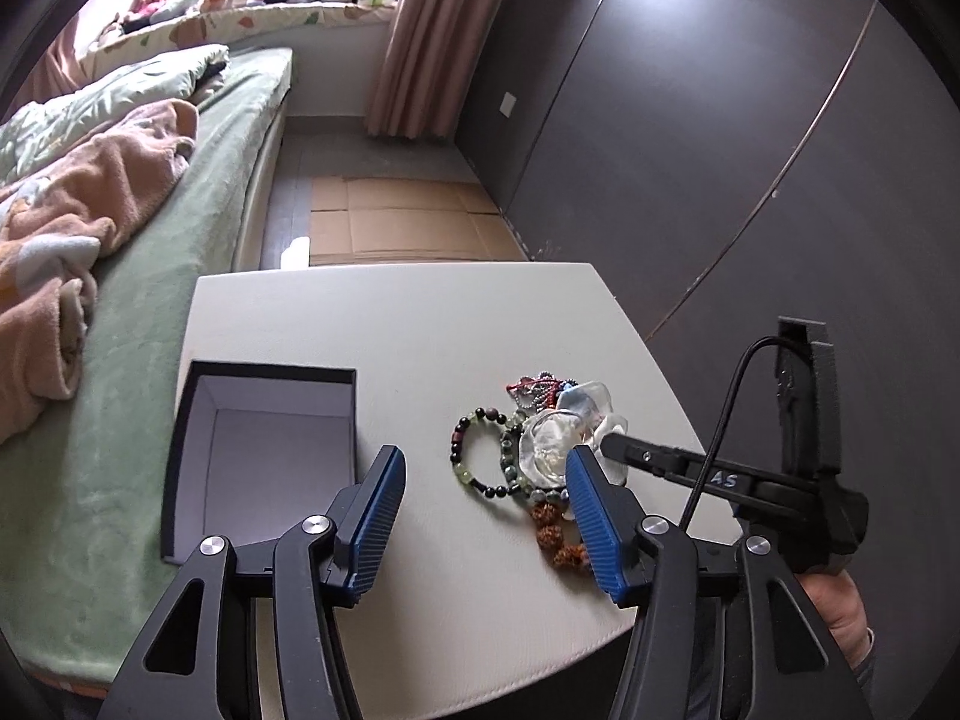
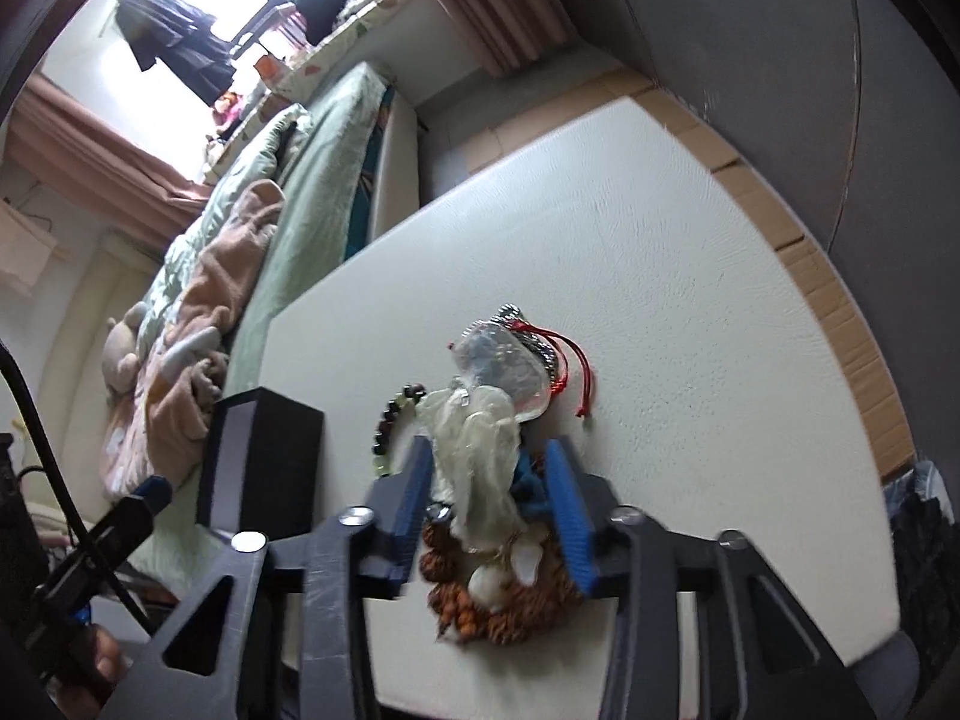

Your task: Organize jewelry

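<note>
A: Left wrist view. Left tool [image 1: 483, 516] spread wide, holding nothing, over the near edge of the worktop [image 1: 420, 324]. Open box [image 1: 264, 450] at the left edge. Jewelry pile [image 1: 534, 444] toward the right edge.

B: Right wrist view?

A: Right tool [image 2: 489, 516] spread, its 2 fingers either side of a clear pouch [image 2: 480, 468] on the pile, not pinching yet. Looks light, soft, slippery; beads may snag. I'd grab the pouch mid-body.
</note>
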{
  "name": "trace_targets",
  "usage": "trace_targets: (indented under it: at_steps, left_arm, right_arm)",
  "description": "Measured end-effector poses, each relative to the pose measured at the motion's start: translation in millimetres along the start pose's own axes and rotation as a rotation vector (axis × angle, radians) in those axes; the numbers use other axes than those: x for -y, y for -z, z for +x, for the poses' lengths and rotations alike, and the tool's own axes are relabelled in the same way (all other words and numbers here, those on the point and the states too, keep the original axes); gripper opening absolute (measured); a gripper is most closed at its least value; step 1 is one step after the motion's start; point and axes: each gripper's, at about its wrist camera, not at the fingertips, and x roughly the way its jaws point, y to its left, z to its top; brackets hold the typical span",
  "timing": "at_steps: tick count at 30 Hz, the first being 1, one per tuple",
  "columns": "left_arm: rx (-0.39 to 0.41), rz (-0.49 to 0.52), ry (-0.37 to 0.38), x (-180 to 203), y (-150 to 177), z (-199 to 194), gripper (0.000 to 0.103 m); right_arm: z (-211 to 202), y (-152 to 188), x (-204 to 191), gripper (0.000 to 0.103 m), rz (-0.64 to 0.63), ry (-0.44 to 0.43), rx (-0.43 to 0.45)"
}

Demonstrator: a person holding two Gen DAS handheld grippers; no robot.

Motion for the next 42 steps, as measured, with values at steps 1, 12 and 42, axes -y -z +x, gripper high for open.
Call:
trace_targets:
  at_steps: [1, 12, 42]
  left_arm:
    - [-0.006, 0.002, 0.001, 0.7, -1.8, 3.5, 0.057]
    - [-0.047, -0.001, 0.013, 5.0, -12.0, 27.1, 0.057]
    - [-0.268, -0.031, 0.139, 39.9, 3.0, 125.4, 0.030]
  right_arm:
    - [2.9, -1.3, 2.4, 0.009, 0.006, -0.014, -0.011]
    - [-36.0, -2.0, -25.9, 0.003, -0.053, -0.227, 0.043]
    - [-109.8, 34.1, 41.8, 0.003, 0.135, -0.080, 0.197]
